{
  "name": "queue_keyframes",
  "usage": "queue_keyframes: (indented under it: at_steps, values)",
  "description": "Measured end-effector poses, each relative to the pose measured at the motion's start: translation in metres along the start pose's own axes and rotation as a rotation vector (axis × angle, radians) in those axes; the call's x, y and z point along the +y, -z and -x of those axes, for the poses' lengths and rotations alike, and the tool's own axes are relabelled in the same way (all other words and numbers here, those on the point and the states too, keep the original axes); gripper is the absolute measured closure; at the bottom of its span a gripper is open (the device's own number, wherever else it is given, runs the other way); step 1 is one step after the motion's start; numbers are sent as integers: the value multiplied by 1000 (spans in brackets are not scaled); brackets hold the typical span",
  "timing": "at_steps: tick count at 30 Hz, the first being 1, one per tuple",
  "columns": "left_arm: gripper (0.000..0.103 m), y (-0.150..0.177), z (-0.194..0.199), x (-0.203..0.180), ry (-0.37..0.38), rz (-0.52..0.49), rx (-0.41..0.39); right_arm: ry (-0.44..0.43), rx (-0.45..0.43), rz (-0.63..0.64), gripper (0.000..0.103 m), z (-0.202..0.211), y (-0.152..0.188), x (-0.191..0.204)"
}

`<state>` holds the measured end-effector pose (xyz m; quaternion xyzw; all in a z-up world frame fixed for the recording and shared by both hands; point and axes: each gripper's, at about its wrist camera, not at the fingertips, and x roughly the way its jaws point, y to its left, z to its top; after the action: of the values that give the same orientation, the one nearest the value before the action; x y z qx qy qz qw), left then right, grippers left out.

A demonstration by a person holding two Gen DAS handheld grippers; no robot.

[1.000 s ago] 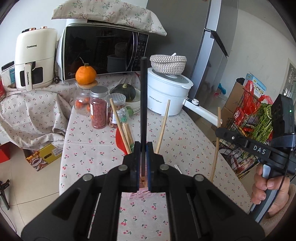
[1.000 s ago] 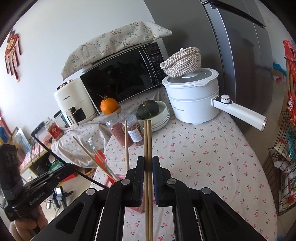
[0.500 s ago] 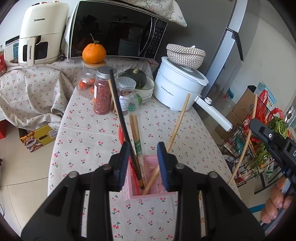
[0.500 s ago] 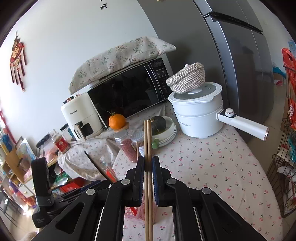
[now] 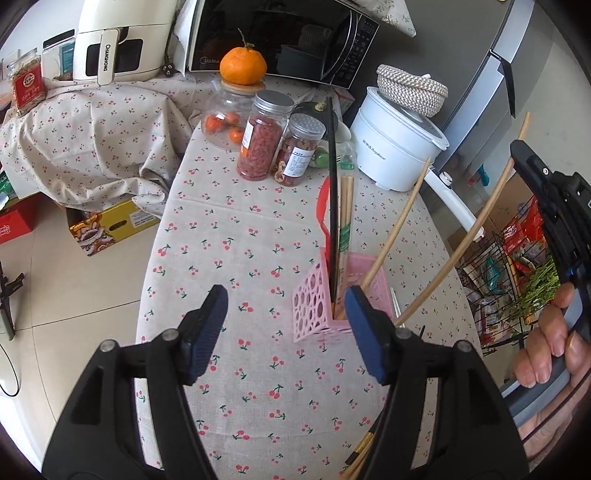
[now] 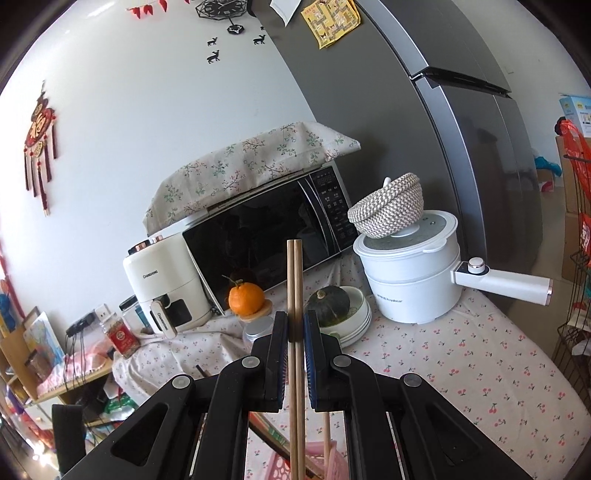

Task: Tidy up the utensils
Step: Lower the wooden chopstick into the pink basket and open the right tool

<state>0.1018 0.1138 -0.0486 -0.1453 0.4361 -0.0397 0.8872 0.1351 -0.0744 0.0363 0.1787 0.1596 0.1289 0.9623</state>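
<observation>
A pink perforated holder [image 5: 314, 301] stands on the cherry-print table. It holds a black chopstick [image 5: 333, 199], a wrapped pair of chopsticks [image 5: 345, 218], a red utensil [image 5: 322, 206] and a bamboo stick [image 5: 400, 225]. My left gripper [image 5: 286, 328] is open and empty, just in front of the holder. My right gripper [image 6: 295, 332] is shut on a pair of bamboo chopsticks [image 6: 294, 280], held upright above the holder [image 6: 332, 461]. That pair also shows in the left wrist view [image 5: 476, 225], its lower end slanting toward the holder.
Jars [image 5: 264, 134] and an orange [image 5: 242, 66] stand behind the holder. A white electric pot [image 5: 397, 144] with a long handle sits at the right, a microwave [image 5: 280, 33] and air fryer [image 5: 118, 40] at the back. More chopsticks [image 5: 360, 448] lie near the table's front edge.
My left gripper let go of the black chopstick into the holder, opened wide and drew back. My right gripper rose and tilted upward, still gripping its bamboo pair.
</observation>
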Motion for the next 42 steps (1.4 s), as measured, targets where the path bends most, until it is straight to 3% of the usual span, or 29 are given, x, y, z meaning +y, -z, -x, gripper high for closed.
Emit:
queue_keyframes:
  at_steps: [5, 11, 16, 22, 27, 33, 34, 38, 42]
  values:
    - [36, 2, 3, 4, 10, -2, 5, 67, -46, 52, 94, -14, 15, 16]
    - [36, 3, 3, 3, 26, -8, 14, 65, -6, 65, 94, -30, 28, 25]
    - [36, 2, 3, 3, 37, -2, 16, 47, -80, 89, 94, -14, 18, 37]
    - [36, 3, 2, 1, 40, 2, 20, 103, -128, 133, 94, -19, 20, 40]
    - [36, 4, -1, -1, 35, -7, 28, 130, -74, 110, 94, -43, 34, 31]
    - [36, 3, -4, 2, 28, -2, 39, 93, 72, 17, 93, -59, 55, 12]
    - [36, 3, -4, 2, 26, 0, 40, 81, 88, 11, 92, -58, 56, 9]
    - [36, 5, -4, 1, 26, -5, 47, 49, 109, 38, 66, -42, 50, 4]
    - [36, 10, -5, -6, 39, -23, 63, 16, 155, 49, 54, -20, 40, -5]
